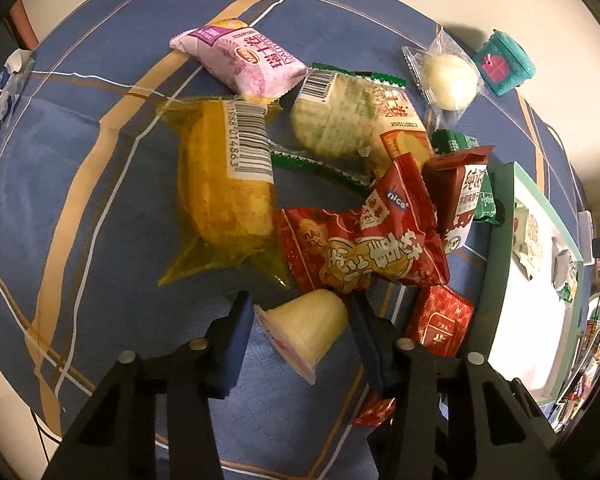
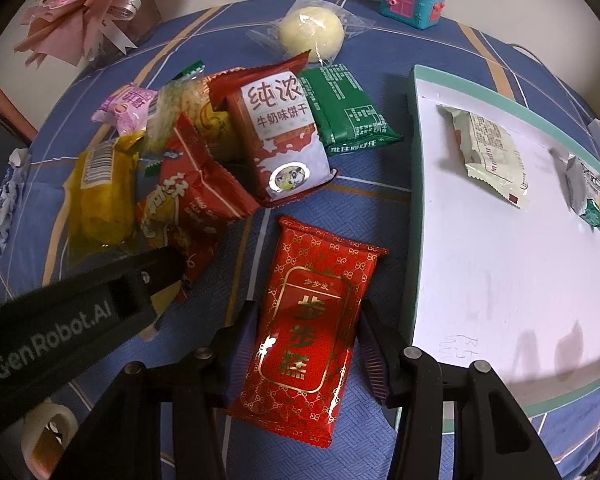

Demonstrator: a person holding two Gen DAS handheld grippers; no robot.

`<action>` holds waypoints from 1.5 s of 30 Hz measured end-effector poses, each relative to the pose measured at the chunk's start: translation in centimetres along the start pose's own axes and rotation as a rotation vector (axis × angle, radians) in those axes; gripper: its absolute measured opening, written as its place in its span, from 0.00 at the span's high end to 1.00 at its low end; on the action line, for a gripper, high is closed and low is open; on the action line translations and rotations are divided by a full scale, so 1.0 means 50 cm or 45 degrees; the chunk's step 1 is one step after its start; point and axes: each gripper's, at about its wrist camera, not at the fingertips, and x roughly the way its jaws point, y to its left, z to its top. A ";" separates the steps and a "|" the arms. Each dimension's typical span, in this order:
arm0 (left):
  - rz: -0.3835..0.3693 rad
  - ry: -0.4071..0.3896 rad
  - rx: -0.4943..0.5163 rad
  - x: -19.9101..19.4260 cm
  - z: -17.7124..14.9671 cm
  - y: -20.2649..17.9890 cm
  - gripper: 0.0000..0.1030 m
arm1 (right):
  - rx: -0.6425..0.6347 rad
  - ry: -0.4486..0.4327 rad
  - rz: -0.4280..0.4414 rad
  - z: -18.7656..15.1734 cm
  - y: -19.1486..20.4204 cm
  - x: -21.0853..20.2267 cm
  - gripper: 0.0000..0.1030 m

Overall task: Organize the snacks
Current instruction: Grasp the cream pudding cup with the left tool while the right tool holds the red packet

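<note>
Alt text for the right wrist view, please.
The right gripper is open, its fingers on either side of a flat red and gold snack packet on a blue cloth. A white tray on the right holds two packets; a pile of snacks lies behind.

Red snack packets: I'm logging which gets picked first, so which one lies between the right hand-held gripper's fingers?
The flat red packet with gold lattice print, lying alone beside the white tray; the other red packets sit in the pile.
</note>
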 end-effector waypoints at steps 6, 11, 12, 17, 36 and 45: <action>0.025 0.022 -0.005 0.001 -0.009 0.037 0.50 | -0.009 0.003 -0.001 0.001 0.001 0.001 0.50; 0.052 0.031 -0.019 0.003 -0.020 0.054 0.40 | -0.008 0.013 0.001 -0.011 -0.002 0.002 0.50; 0.053 0.028 -0.019 0.001 -0.023 0.056 0.40 | -0.008 0.014 0.002 -0.014 -0.002 0.001 0.50; 0.068 0.022 -0.004 0.003 -0.037 0.066 0.40 | -0.011 0.023 0.004 -0.029 -0.005 -0.001 0.50; 0.029 -0.043 -0.003 -0.027 -0.033 0.041 0.62 | 0.031 0.028 0.072 -0.034 -0.025 -0.026 0.50; -0.009 -0.114 -0.038 -0.082 -0.015 0.052 0.89 | 0.044 -0.056 0.103 -0.011 -0.037 -0.079 0.50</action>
